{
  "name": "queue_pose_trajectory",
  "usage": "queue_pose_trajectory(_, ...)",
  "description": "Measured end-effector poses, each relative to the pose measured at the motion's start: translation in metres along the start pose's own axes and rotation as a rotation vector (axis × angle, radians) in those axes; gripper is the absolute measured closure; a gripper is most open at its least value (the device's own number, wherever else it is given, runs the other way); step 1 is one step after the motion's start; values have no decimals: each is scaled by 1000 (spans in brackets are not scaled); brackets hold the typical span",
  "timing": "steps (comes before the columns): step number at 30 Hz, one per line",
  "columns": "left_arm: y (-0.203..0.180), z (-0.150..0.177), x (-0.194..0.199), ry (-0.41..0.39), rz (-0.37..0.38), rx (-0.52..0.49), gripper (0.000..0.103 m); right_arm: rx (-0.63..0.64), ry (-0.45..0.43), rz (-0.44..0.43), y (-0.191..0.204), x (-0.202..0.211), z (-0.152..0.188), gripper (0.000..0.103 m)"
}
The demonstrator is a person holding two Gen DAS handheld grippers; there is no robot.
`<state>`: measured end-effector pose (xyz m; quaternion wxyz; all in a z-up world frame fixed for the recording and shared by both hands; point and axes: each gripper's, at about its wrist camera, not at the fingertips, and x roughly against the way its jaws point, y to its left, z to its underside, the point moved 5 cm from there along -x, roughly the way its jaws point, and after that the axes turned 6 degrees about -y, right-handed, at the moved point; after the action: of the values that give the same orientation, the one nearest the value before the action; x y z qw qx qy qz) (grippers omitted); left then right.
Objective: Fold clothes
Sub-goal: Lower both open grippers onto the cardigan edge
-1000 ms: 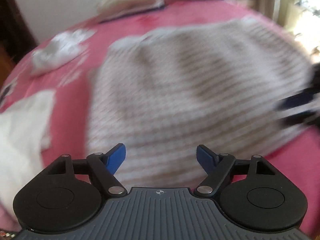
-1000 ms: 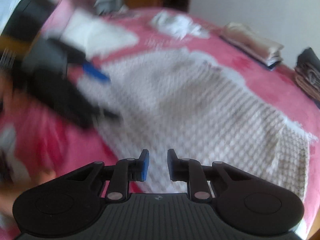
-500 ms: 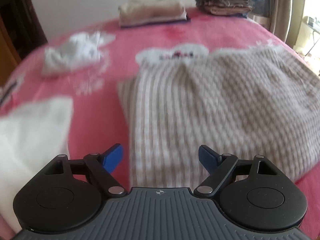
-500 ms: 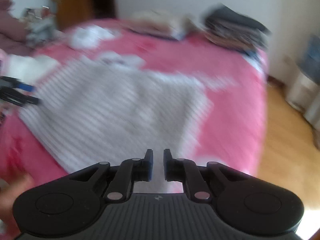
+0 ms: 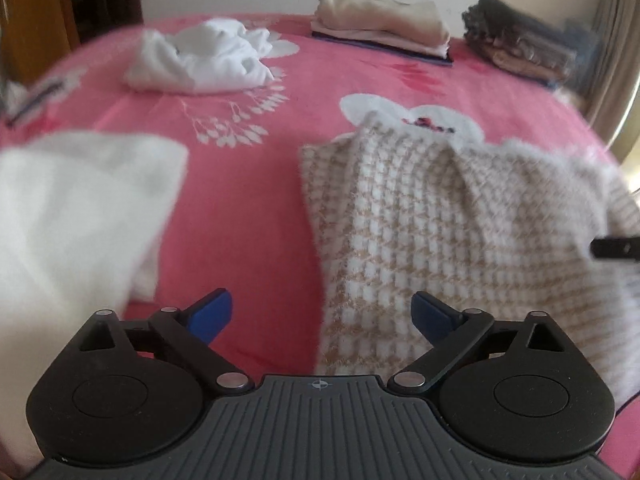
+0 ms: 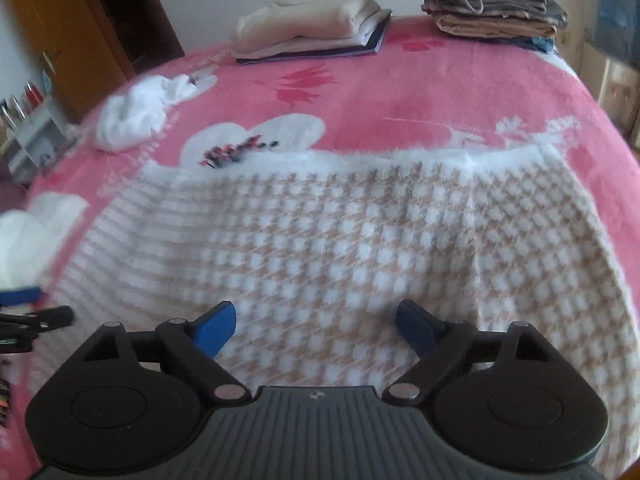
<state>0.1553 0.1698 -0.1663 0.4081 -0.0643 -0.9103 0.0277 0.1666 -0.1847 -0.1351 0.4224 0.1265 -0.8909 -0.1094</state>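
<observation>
- Our left gripper (image 5: 322, 312) stands with its jaws spread wide, the blue-padded fingers (image 5: 212, 314) apart and clasping nothing.
- Our right gripper (image 6: 316, 326) is likewise parted wide, blue pads (image 6: 414, 326) empty.
- In the right wrist view, the left gripper's tip shows at 9 o'clock; in the left wrist view, a dark finger of the right shows at 3 o'clock.

Right hand-held gripper (image 6: 315, 330) agape over houndstooth sweater (image 6: 344, 240).

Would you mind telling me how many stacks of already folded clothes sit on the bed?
2: a cream stack at the far edge, and a grey-tan stack to its right. Others may lie outside the views.
</observation>
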Motion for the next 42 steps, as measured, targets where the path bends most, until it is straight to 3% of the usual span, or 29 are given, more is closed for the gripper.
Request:
queue_pose_trajectory(2, 3, 3, -4, 29, 22, 27, 4, -21, 50, -16, 7, 1, -1, 10)
queue_pose_trajectory(8, -7, 2, -19, 8, 59, 4, 8, 2, 107, 95, 19, -8, 0, 9)
queue_pose_trajectory(10, -7, 0, -27, 20, 86, 37, 8, -12, 136, 125, 22, -6, -2, 9)
queue_pose_trajectory(18, -8, -9, -50, 33, 140, 81, 9, 26, 149, 152, 21, -15, 14, 0)
queue_pose_trajectory(26, -10, -9, -47, 40, 198, 77, 28, 19, 149, 137, 19, -14, 13, 0)
queue_pose_trajectory(29, -10, -6, -40, 34, 229, 99, 43, 25, 143, 137, 19, -14, 13, 0)
queue_pose_trajectory(30, -11, -6, -36, 20, 235, 98, 53, 26, 141, 137, 19, -15, 13, 0)
queue_pose_trajectory(34, -7, -7, -26, -27, 268, 122, 66, 34, 126, 135, 19, -14, 15, 0)
queue_pose_trajectory(36, -3, -6, -31, -12, 269, 140, 65, 37, 117, 134, 20, -13, 15, 0)
queue_pose_trajectory(39, -2, -3, -39, 7, 263, 166, 48, 39, 115, 132, 20, -14, 15, 0)
queue_pose_trajectory(41, -5, -2, -44, 14, 252, 174, 47, 42, 114, 132, 20, -14, 15, 0)
queue_pose_trajectory(42, -9, -3, -42, 10, 243, 163, 56, 46, 111, 132, 20, -14, 16, 0)
